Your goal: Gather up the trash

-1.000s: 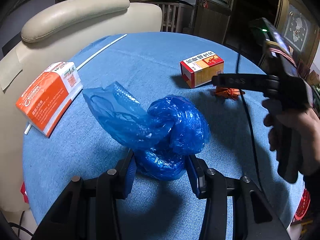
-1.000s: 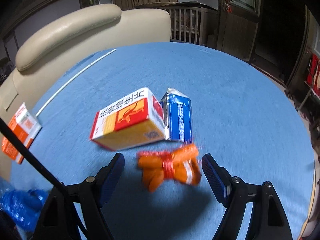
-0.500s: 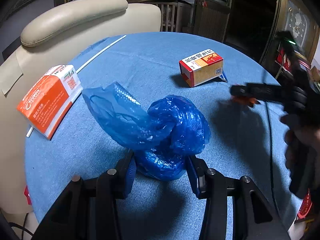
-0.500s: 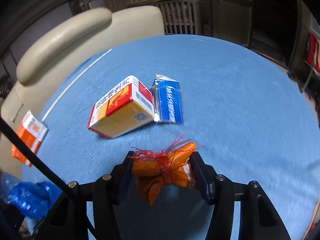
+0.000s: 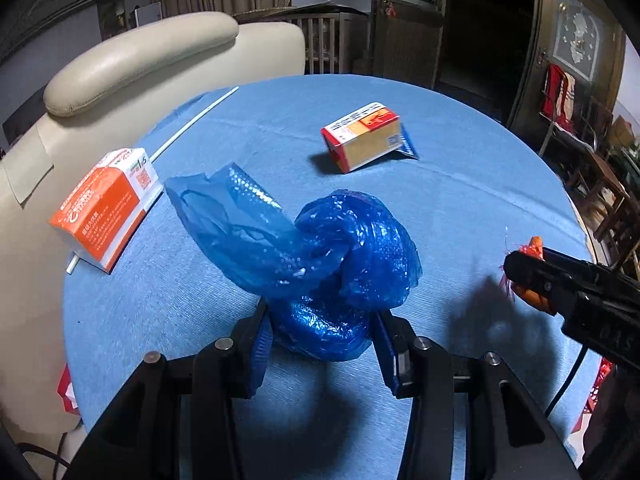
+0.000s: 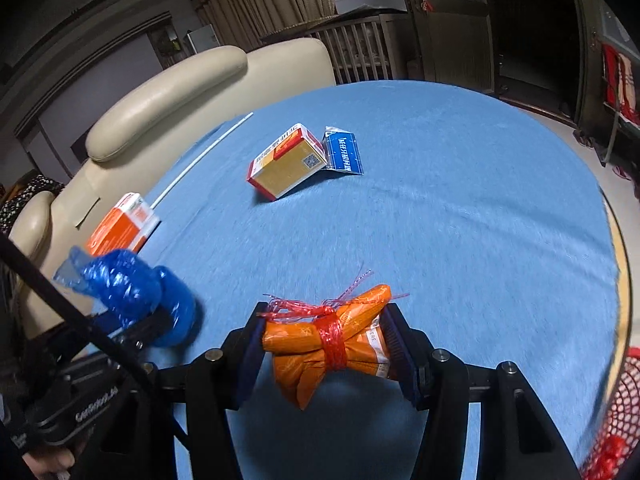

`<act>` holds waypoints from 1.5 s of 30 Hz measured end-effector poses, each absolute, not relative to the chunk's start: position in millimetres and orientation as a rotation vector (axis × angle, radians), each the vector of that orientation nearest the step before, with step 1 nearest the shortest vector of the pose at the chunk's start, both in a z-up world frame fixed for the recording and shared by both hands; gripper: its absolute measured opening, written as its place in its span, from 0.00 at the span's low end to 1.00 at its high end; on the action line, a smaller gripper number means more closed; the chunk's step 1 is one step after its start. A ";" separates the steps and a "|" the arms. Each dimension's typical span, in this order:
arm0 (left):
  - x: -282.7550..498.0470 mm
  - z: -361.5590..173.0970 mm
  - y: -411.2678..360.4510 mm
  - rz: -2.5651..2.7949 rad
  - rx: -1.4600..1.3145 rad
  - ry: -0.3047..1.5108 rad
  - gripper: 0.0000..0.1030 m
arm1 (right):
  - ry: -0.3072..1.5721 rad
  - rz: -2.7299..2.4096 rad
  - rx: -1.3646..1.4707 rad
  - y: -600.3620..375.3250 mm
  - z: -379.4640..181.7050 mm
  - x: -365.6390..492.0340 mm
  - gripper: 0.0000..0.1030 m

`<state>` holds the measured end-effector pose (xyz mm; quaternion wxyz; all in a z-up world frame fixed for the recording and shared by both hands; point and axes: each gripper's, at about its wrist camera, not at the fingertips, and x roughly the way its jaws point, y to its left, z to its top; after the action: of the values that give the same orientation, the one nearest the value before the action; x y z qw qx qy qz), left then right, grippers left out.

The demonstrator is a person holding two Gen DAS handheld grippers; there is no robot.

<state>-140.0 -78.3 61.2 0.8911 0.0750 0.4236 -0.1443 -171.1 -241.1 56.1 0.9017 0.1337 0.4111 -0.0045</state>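
Observation:
My left gripper (image 5: 322, 334) is shut on a knotted blue plastic bag (image 5: 320, 256) and holds it over the near part of the round blue table (image 5: 460, 200). My right gripper (image 6: 326, 346) is shut on an orange wrapper bundle tied with red string (image 6: 332, 336), lifted above the table. The right gripper also shows in the left wrist view (image 5: 520, 276) at the right, and the blue bag shows in the right wrist view (image 6: 128, 284) at the left. A red and yellow box (image 5: 362, 136) lies mid-table on a flat blue packet (image 6: 342, 154). An orange and white carton (image 5: 108, 204) lies at the left edge.
A cream leather chair (image 5: 132, 72) stands against the table's far left side. A thin white stick (image 5: 196, 120) lies near that edge. A red mesh basket (image 6: 616, 416) shows past the table's right edge. Dark wooden doors and furniture stand behind.
My right gripper closed on the orange bundle, lifted it off the table and drew back to the right and toward me. My left gripper kept its hold on the blue bag.

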 end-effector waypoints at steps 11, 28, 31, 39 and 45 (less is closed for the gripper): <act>-161.9 75.5 -110.8 -0.348 0.220 0.853 0.46 | 0.770 -0.067 0.359 -271.2 74.4 -220.5 0.58; -169.7 88.3 -117.9 -0.338 0.215 0.829 0.46 | 0.684 -0.081 0.365 -293.5 105.0 -244.6 0.57; -169.0 88.3 -105.0 -0.302 0.204 0.831 0.46 | 0.690 -0.039 0.340 -283.9 107.0 -237.0 0.57; -161.4 86.7 -66.9 -0.211 0.166 0.842 0.46 | 0.696 0.045 0.293 -252.0 108.1 -220.9 0.57; -156.1 81.8 -53.0 -0.174 0.148 0.861 0.46 | 0.703 0.059 0.279 -245.9 107.1 -212.1 0.57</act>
<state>-156.2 -53.0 81.8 0.9024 0.0714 0.4164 -0.0842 -212.1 -245.9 107.1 0.9289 0.1362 0.3431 0.0286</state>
